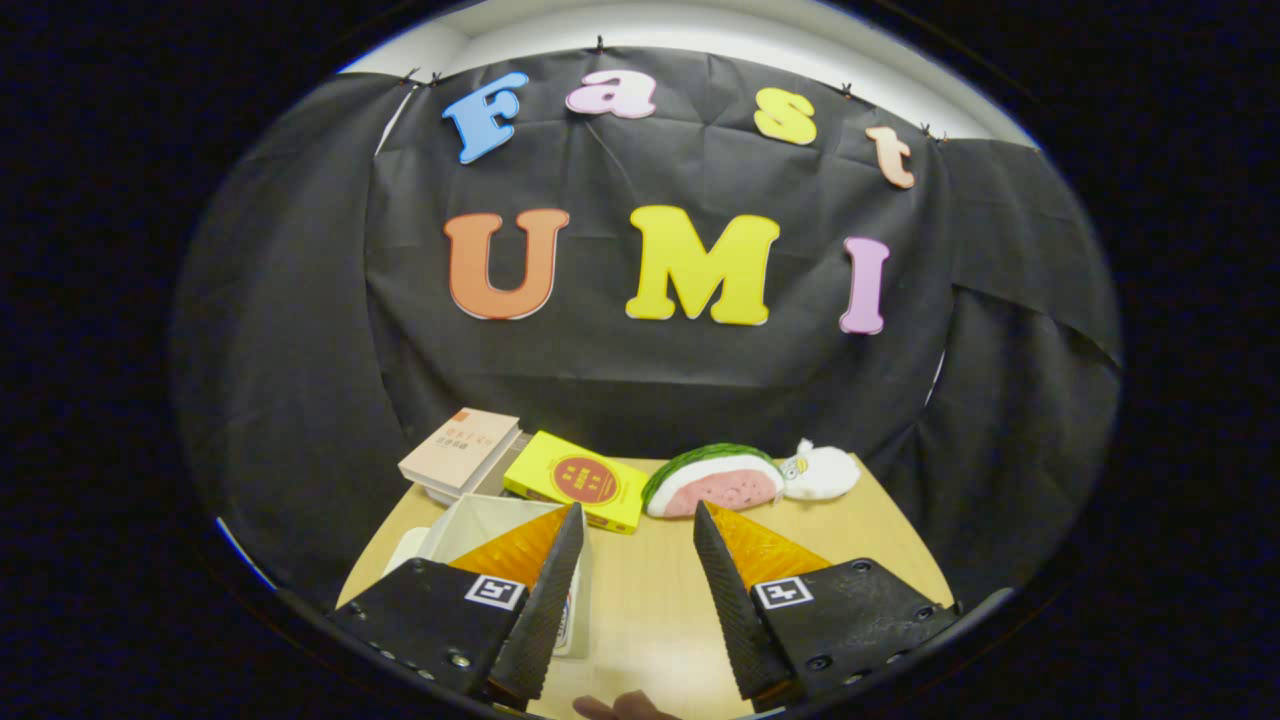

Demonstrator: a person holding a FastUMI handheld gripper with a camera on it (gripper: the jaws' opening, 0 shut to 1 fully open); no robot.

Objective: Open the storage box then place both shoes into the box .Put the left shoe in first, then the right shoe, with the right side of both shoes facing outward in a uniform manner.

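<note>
A white storage box stands on the wooden table, mostly hidden behind my left finger. Its inner walls show, so it looks open at the top. A white flat piece lies against its left side; I cannot tell whether this is the lid. My gripper hovers above the table, open, with nothing between its fingers. The right finger is over bare tabletop, well right of the box.
Beyond the fingers, along the table's far edge, lie a stack of books, a yellow flat box, a watermelon plush and a white plush toy. A person's fingertip shows below, between the fingers.
</note>
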